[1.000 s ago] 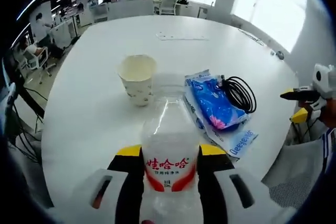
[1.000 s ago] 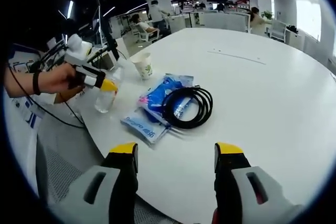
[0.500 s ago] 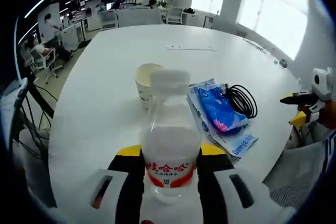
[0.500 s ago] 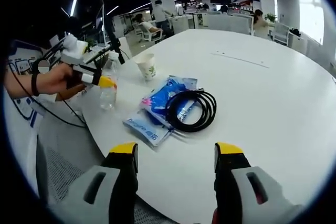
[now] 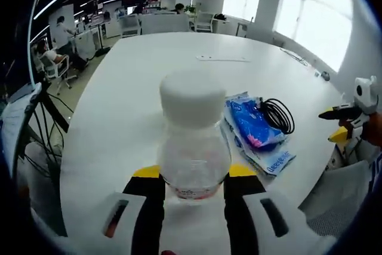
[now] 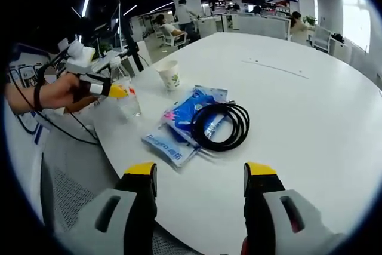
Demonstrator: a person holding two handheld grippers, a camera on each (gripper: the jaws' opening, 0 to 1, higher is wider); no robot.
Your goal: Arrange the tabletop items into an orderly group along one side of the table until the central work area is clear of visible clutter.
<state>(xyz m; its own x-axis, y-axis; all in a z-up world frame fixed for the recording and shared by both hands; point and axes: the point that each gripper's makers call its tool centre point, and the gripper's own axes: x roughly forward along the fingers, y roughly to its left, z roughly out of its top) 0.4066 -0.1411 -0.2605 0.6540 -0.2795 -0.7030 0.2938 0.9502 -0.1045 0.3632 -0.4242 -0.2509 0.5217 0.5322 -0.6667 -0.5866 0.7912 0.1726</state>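
between left claw (image 5: 192, 177) jaws, bottle (image 5: 193, 147) gripped, cap toward cam, right claw (image 6: 200, 174) open

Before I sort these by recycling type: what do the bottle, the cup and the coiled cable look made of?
The bottle, held in the left gripper, looks like clear thin plastic: see-through, with a matte white cap. The cup looks like paper, matte cream with a small print. The cable seems sheathed in smooth black rubber or plastic, slightly glossy.
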